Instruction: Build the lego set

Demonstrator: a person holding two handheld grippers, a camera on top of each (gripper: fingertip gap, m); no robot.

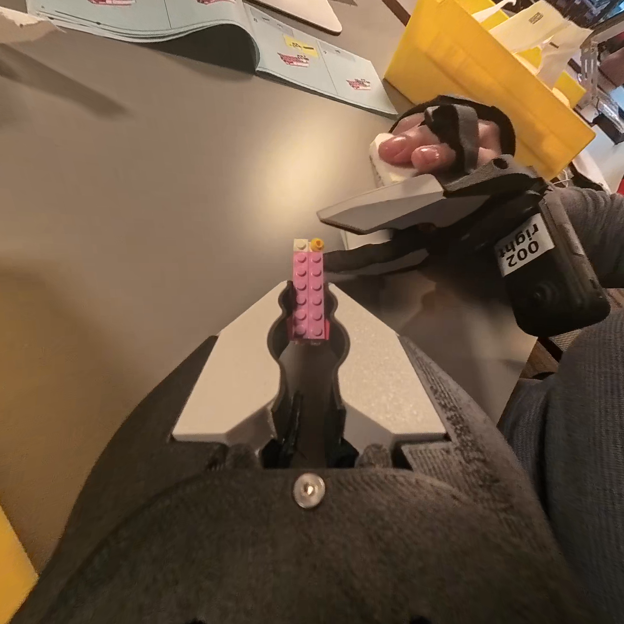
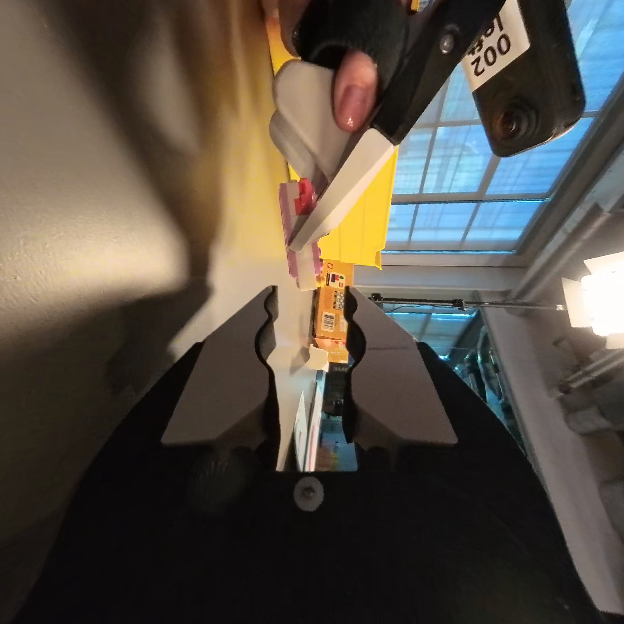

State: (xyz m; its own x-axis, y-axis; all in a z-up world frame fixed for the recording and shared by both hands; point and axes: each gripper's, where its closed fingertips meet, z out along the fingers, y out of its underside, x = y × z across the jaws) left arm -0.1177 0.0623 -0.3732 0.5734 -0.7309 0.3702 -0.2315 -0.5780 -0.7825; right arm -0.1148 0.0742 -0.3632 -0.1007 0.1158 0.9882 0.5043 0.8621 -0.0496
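You are clamping your left gripper [image 1: 309, 297] on a pink studded brick assembly [image 1: 309, 293] — both pale fingers [image 1: 243, 341] are pressing its long sides, the rear end is sitting back in the scalloped hollow between them, and the front half is projecting well past the tips. Holding it by the rear half like this is leaving the far end free, which looks deliberate: that end is carrying a small white stud piece [image 1: 300, 244] and a tiny yellow round piece [image 1: 316, 243] side by side, both clear of the pads. Your right gripper [image 2: 310, 297] is standing with its dark jaws apart and nothing between them; its lower finger [image 1: 364, 261] is lying just beside the assembly's front end, right of the yellow piece, though whether it is touching cannot be told. In the right wrist view the assembly's white tip is hanging just ahead of and between the open fingertips, so the right jaws appear to be lined up on that end rather than gripping it. Beyond the jaws, an orange cardboard box [image 2: 332, 304] is lying on the grey table [image 1: 152, 202], a yellow bin [image 1: 472, 77] is sitting off to the right, and pale blue instruction booklets [image 1: 202, 30] are lying open far ahead — all well apart from the bricks.
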